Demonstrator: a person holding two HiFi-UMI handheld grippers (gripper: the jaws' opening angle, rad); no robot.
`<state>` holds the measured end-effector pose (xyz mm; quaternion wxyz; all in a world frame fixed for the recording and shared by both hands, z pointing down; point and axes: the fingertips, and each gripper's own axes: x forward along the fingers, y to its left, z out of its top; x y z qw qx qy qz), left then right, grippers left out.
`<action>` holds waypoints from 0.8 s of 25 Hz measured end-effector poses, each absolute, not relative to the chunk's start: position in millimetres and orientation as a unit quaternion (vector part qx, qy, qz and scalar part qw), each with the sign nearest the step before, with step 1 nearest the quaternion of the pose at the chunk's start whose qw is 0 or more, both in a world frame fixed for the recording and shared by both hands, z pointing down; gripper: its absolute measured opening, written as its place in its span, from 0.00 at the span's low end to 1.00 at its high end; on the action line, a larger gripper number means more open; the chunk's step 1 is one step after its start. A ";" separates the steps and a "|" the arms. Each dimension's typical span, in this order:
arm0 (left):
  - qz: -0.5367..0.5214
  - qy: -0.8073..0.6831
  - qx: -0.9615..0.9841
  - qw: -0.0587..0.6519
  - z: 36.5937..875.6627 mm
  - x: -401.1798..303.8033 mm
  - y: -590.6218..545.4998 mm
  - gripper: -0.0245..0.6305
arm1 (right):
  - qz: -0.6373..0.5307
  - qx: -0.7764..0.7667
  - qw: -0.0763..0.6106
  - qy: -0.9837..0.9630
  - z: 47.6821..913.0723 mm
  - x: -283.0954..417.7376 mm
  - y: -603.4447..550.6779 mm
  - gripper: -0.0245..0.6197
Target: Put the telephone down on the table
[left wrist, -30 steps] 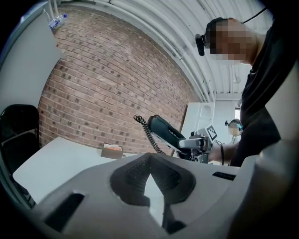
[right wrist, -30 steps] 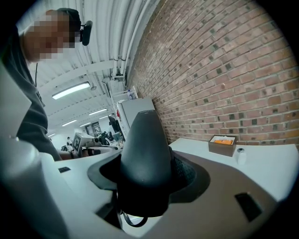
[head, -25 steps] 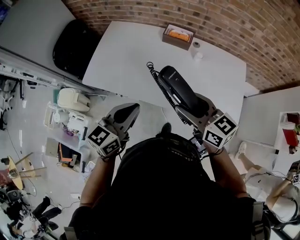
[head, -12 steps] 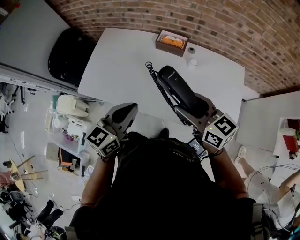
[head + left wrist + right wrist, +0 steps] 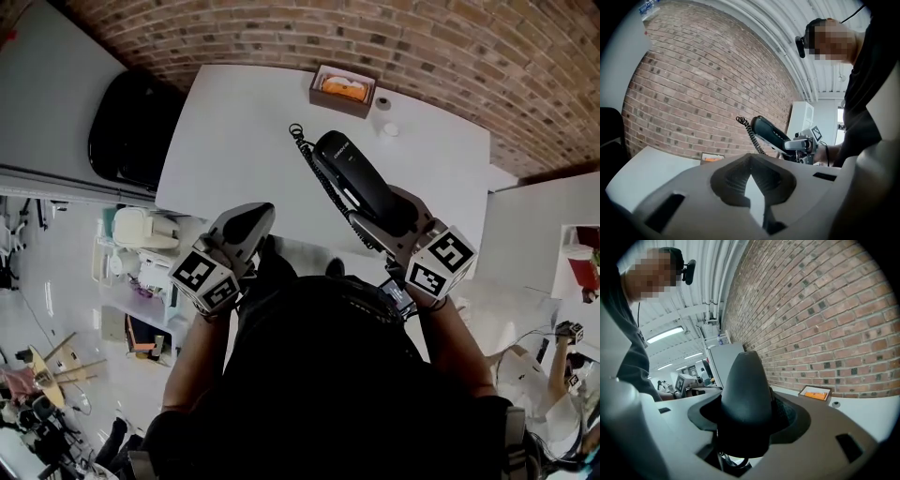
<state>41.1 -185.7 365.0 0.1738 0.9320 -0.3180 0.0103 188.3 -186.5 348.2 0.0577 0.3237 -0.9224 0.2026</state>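
The task is not done yet: the telephone (image 5: 361, 183), a black handset, is up in the air above the white counter (image 5: 234, 141), angled over its near half, with a coiled cord (image 5: 314, 167) hanging from its far end. The right claw (image 5: 394, 217) is clamped around the handset's near end; in the right gripper view the dark body fills the space between the jaws. The left claw (image 5: 248, 223) hangs at the counter's near edge with its jaws drawn together and nothing between them. What is left, by my reading, is the whole putting-down: lower the handset until it lies on the counter, then let go. There is plenty of bare surface under it for that. The only container in sight is 1 open brown box (image 5: 336, 101) at the counter's far edge by the brick wall, well apart from the handset; it holds an orange thing (image 5: 342, 86) that I cannot identify. Just beside the box sit a small grey round thing (image 5: 382, 102) and a small white round thing (image 5: 390, 129).
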 end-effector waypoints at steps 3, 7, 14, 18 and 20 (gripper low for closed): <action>0.007 -0.299 0.938 0.178 365.3 28.6 -204.1 0.05 | 0.204 0.342 0.055 -0.916 346.6 174.1 -198.5 0.45; 0.009 -0.268 0.947 0.174 362.6 10.2 -229.4 0.05 | 0.204 0.367 0.052 -0.906 343.2 152.2 -215.6 0.45; 0.018 -0.219 0.961 0.169 357.9 -35.7 -267.4 0.05 | 0.207 0.416 0.041 -0.885 337.4 105.3 -243.0 0.45; 0.019 -0.195 0.966 0.167 356.0 -64.2 -281.5 0.05 | 0.203 0.436 0.044 -0.876 336.0 76.8 -252.5 0.45; 0.019 -0.185 0.968 0.168 357.1 -77.7 -287.5 0.05 | 0.203 0.444 0.046 -0.872 336.1 63.4 -256.0 0.45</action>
